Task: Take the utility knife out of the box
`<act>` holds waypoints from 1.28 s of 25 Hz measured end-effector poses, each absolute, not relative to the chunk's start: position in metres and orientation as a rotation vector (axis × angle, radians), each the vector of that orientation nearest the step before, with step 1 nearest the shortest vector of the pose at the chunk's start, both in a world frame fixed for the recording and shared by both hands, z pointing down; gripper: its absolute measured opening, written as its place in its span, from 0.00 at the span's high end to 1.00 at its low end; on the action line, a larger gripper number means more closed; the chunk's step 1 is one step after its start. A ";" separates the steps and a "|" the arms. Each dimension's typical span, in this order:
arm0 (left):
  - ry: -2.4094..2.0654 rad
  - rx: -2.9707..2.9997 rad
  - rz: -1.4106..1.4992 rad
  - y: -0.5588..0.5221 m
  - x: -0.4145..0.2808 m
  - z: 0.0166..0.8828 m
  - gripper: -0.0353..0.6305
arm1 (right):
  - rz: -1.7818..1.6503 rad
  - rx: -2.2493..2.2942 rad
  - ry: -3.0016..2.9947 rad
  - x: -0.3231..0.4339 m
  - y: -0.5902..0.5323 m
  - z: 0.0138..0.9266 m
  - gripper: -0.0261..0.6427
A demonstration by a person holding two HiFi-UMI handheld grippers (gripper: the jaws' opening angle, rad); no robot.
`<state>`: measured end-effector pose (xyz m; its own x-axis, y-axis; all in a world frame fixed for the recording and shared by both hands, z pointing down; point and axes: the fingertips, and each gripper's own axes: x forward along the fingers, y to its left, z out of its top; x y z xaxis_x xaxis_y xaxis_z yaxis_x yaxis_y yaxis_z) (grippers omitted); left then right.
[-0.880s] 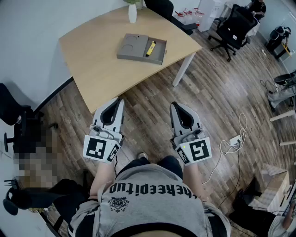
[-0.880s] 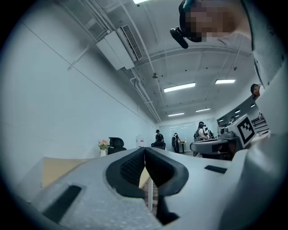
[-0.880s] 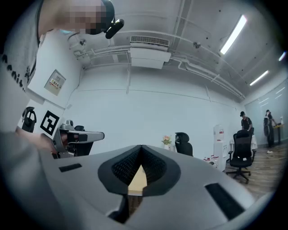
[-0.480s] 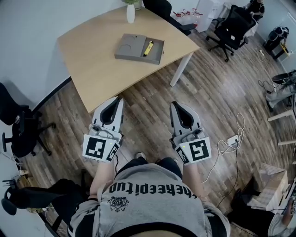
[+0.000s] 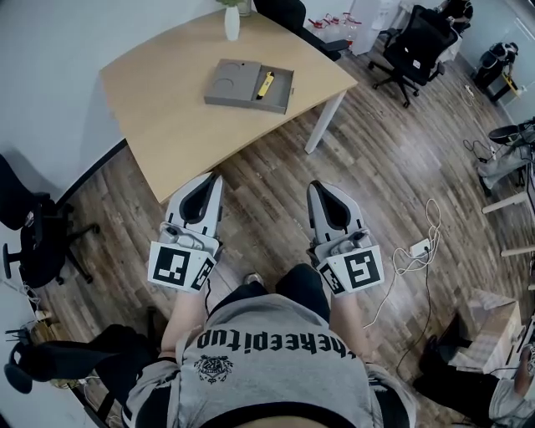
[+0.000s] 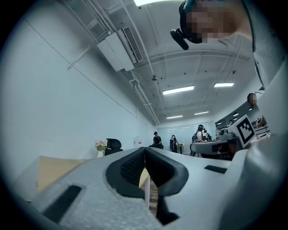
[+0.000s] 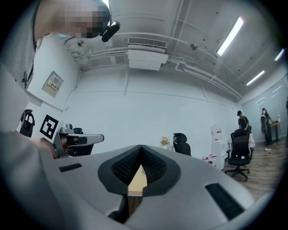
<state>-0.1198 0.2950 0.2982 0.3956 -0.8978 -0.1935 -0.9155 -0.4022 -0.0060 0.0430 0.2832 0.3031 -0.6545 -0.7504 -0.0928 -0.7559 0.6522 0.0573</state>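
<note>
A grey box [image 5: 250, 85] lies open on the wooden table [image 5: 175, 100] far ahead in the head view. A yellow utility knife [image 5: 265, 84] rests in its right compartment. My left gripper [image 5: 211, 178] hovers over the floor just short of the table's near edge, jaws together and empty. My right gripper [image 5: 317, 188] is held beside it, also shut and empty. In the left gripper view my left gripper [image 6: 145, 149] has its tips touching. The right gripper view shows my right gripper [image 7: 141, 147] with its tips touching too. Both are far from the box.
A white vase [image 5: 231, 22] stands at the table's far edge. Black office chairs [image 5: 418, 46] stand at the back right, another chair [image 5: 33, 234] at the left. A white power strip with cable [image 5: 418, 251] lies on the wood floor right of me. People stand far off in the room.
The table and box have drifted slightly left and up in the head view. Both grippers keep their places and stay shut.
</note>
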 end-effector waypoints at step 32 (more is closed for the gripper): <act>1.799 -2.410 0.269 0.140 -0.084 0.285 0.92 | 0.119 -1.031 2.862 0.068 0.107 0.291 0.95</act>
